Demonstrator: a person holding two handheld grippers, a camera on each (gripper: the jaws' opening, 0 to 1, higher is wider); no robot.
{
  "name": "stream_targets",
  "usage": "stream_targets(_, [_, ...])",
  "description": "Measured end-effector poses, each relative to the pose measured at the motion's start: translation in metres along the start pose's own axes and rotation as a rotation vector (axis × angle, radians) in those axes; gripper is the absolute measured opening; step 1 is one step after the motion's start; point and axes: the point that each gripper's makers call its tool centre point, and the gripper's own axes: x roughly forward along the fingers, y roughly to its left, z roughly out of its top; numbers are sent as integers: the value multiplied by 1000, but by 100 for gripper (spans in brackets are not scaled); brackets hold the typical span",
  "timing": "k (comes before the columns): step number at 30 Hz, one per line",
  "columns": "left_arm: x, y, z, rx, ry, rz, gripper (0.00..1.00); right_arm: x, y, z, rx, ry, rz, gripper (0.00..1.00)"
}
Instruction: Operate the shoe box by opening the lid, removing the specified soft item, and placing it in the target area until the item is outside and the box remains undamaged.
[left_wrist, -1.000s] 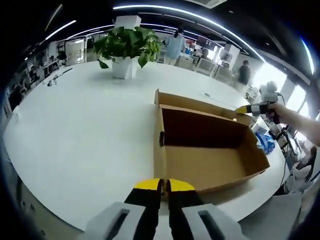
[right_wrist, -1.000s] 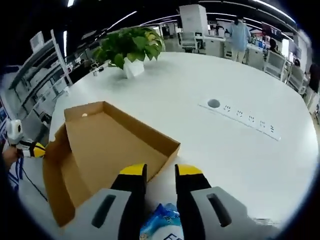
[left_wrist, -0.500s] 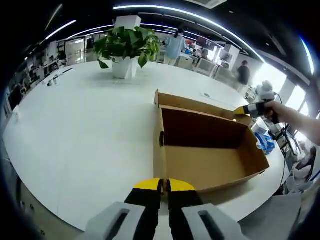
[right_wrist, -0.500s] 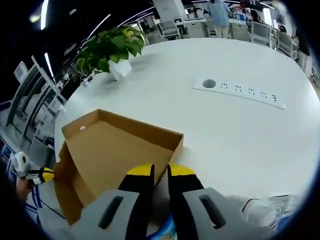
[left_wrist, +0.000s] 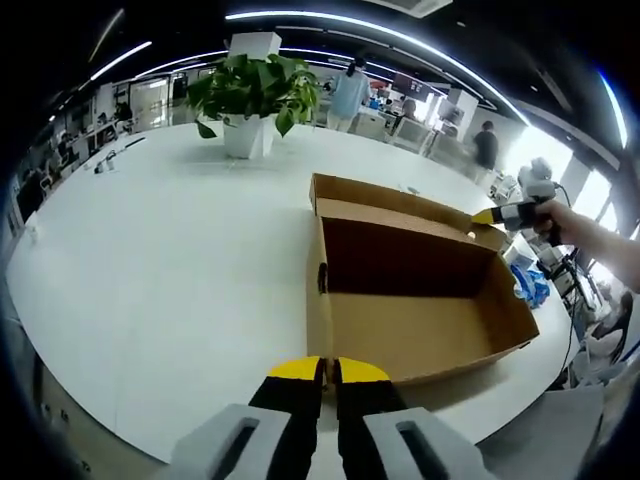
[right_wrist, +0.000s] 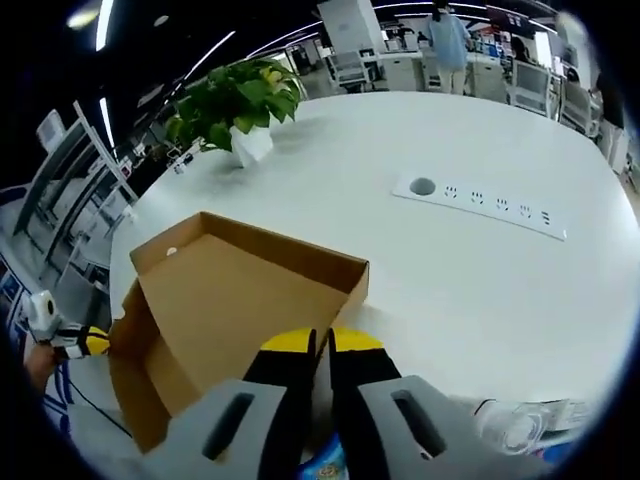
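The brown cardboard shoe box (left_wrist: 420, 335) lies open and empty on the white table, its lid (left_wrist: 395, 203) hinged back on the far side. My left gripper (left_wrist: 320, 370) is shut at the box's near wall, which runs down between the yellow tips. My right gripper (right_wrist: 320, 342) is shut on the rim of the lid (right_wrist: 240, 300); from the left gripper view it (left_wrist: 487, 217) reaches in from the right, held by a hand. A blue soft packet (left_wrist: 530, 285) lies outside the box, and part of the packet (right_wrist: 322, 467) peeks out under my right jaws. The left gripper (right_wrist: 88, 345) touches the box's far corner.
A potted plant (left_wrist: 255, 90) (right_wrist: 235, 100) stands at the table's far side. A socket strip (right_wrist: 480, 205) is set into the round white table (left_wrist: 150, 260). Crumpled clear plastic (right_wrist: 525, 425) lies near the right gripper. People stand among desks in the background.
The right jaws have gone from apart to shut on the lid's rim, and the lid has tipped up slightly. The left gripper and the box body have stayed still.
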Motion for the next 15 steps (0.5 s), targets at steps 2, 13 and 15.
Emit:
stream_targets(2, [0, 0, 0, 3, 1, 1, 4, -2, 1, 2, -2, -10, 0, 2])
stream_targets(13, [0, 0, 0, 11, 2, 3, 4, -17, 8, 17, -33, -73, 12, 0])
stream_targets(15, [0, 0, 0, 12, 4, 3, 4, -21, 10, 20, -39, -90, 15, 0])
